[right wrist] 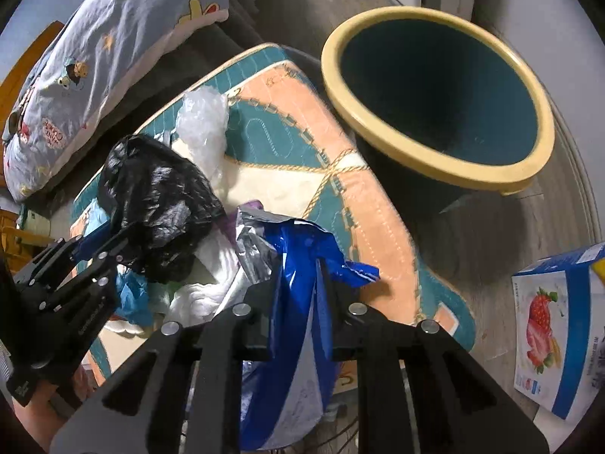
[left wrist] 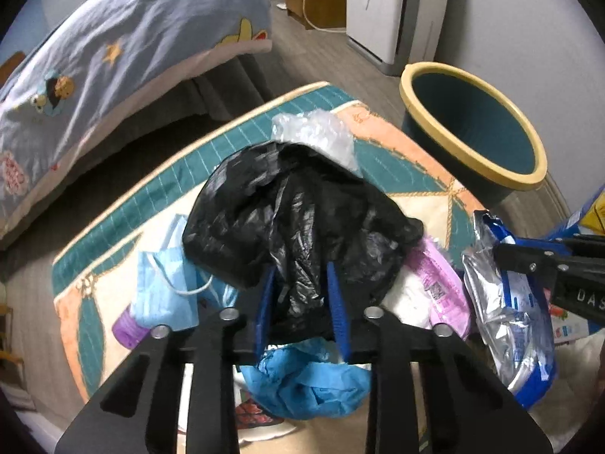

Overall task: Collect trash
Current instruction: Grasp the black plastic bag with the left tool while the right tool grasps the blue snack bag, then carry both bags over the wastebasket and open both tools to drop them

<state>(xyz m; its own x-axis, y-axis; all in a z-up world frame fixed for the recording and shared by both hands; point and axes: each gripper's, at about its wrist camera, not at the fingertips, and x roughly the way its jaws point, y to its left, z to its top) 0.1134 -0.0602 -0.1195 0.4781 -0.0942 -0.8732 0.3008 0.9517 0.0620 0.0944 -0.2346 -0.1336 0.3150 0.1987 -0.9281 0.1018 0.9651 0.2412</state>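
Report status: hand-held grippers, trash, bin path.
Left hand-held gripper shut on black plastic bag. Right hand-held gripper shut on blue foil wrapper. Bin open; path looks unobstructed.

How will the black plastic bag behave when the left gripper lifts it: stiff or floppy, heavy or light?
Probably floppy: the black plastic bag is crumpled thin film, bulging above the left gripper shut on it. It likely weighs little, since it looks puffed and mostly empty. Its glossy surface may slip, so loose folds could sag or slide.
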